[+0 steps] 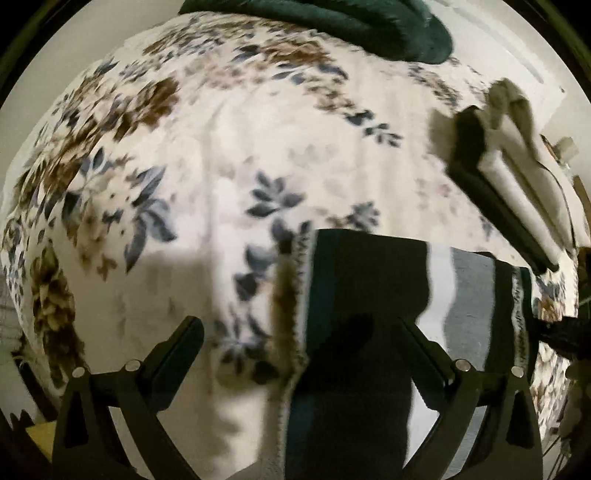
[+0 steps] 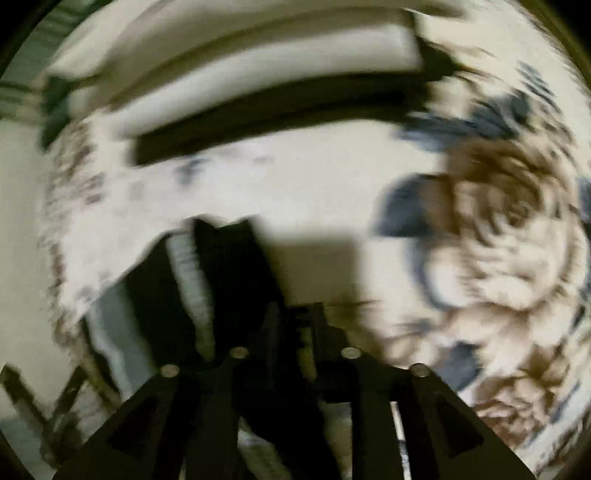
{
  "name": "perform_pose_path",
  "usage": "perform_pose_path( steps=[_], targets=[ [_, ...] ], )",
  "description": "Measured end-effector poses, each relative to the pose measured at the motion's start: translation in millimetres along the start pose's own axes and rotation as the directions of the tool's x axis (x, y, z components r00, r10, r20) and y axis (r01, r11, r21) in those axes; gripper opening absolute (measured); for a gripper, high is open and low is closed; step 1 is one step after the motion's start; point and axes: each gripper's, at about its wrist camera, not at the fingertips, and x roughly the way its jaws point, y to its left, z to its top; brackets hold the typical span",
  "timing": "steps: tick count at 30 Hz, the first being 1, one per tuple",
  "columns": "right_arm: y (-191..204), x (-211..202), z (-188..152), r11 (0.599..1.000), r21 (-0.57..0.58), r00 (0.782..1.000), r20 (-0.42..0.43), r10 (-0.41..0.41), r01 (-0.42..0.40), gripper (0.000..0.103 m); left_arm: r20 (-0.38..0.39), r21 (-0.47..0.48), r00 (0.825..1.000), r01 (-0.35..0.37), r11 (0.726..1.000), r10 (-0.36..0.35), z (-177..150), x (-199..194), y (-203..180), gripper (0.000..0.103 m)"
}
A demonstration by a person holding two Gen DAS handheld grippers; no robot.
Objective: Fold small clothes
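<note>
A striped garment (image 1: 373, 288), with dark, white, grey and green bands, lies on a floral blanket (image 1: 221, 147). My left gripper (image 1: 301, 332) hangs above the garment's left edge, jaws wide open and holding nothing. In the blurred right wrist view the same garment (image 2: 184, 280) lies to the left of my right gripper (image 2: 295, 317). Its dark edge runs up to the left finger (image 2: 271, 325). The right jaws stand a narrow gap apart, and I see no cloth pinched between the tips.
A stack of folded white and black clothes (image 1: 517, 173) sits on the blanket at the far right, and it also fills the top of the right wrist view (image 2: 240, 85). A dark green fabric item (image 1: 332, 22) lies at the far edge.
</note>
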Motion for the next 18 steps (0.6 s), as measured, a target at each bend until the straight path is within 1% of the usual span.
perform_pose_path(
  steps=[1,2,3,4,5,6,7,8,9,10,11,12,13,14,15,17,18],
  targets=[
    [-5.2,-2.1,-0.6,1.0,0.017,1.0,0.009,-0.005,0.005,0.041,-0.003,-0.003,1.0,-0.007,1.0,0.007,-0.4,0.5,3.5,0.103],
    [-9.9,-6.9,-1.3,0.999,0.038,1.0,0.019,0.015,-0.015,0.056,-0.007,0.0,1.0,-0.016,1.0,0.016,-2.8,2.2,5.7,0.103],
    [-12.4,-12.9,-3.2,0.996,0.053,0.997,0.029,0.07,-0.072,0.065,-0.01,0.003,1.0,-0.018,1.0,0.018,-2.4,3.4,6.2,0.103],
    [-12.1,-16.6,-5.8,0.987,0.057,0.989,0.028,0.148,-0.15,0.067,-0.014,0.006,1.0,-0.019,1.0,0.019,-3.8,4.1,6.8,0.103],
    [-10.3,-16.6,-7.9,0.978,0.052,0.98,0.013,0.201,-0.201,0.068,-0.023,0.009,0.999,-0.023,1.0,0.023,-7.2,5.8,7.3,0.103],
    [-5.5,-13.2,-11.1,0.967,0.034,0.967,-0.02,0.254,-0.254,0.068,-0.033,0.014,0.999,-0.029,0.999,0.029,-11.2,8.0,7.3,0.103],
    [-0.7,-7.7,-14.1,0.961,0.016,0.959,-0.058,0.276,-0.276,0.068,-0.04,0.019,0.999,-0.032,0.999,0.032,-13.1,9.2,6.6,0.103],
    [4.9,1.0,-17.7,0.964,-0.007,0.959,-0.106,0.263,-0.265,0.067,-0.052,0.028,0.998,-0.036,0.999,0.037,-17.1,11.3,5.2,0.103],
    [9.0,8.5,-22.0,0.973,-0.044,0.967,-0.128,0.218,-0.225,0.049,-0.06,0.035,0.997,-0.041,0.999,0.043,-20.0,12.0,4.3,0.103],
    [10.6,12.3,-25.0,0.987,-0.08,0.985,-0.118,0.13,-0.14,0.039,-0.067,0.04,0.997,-0.046,0.998,0.049,-23.1,12.2,4.1,0.103],
    [9.5,16.8,-27.3,0.994,-0.101,0.992,-0.123,0.039,-0.052,0.038,-0.071,0.044,0.996,-0.045,0.998,0.048,-26.4,10.6,4.4,0.103],
    [3.6,16.0,-29.6,0.996,-0.077,0.991,-0.127,0.043,-0.053,0.038,-0.072,0.049,0.996,-0.046,0.998,0.049,-29.9,7.9,5.3,0.103],
    [-2.3,11.3,-32.1,0.995,-0.043,0.989,-0.124,0.085,-0.091,0.039,-0.073,0.052,0.996,-0.049,0.997,0.053,-32.2,6.2,6.5,0.103],
    [-9.0,5.1,-36.9,0.991,-0.011,0.983,-0.13,0.131,-0.134,0.046,-0.076,0.057,0.996,-0.052,0.997,0.056,-37.1,2.9,9.0,0.103],
    [-15.6,-0.1,-43.5,0.984,0.012,0.972,-0.151,0.178,-0.178,0.058,-0.081,0.06,0.995,-0.052,0.997,0.057,-40.3,1.4,10.7,0.103],
    [-27.4,-7.5,-59.6,0.967,0.052,0.951,-0.175,0.255,-0.249,0.072,-0.101,0.06,0.993,-0.051,0.997,0.057,-49.2,-1.3,15.5,0.103],
    [-31.6,-8.3,-70.1,0.961,0.062,0.943,-0.188,0.275,-0.268,0.073,-0.116,0.054,0.992,-0.044,0.998,0.05,-54.7,-2.6,18.7,0.103]
  ],
)
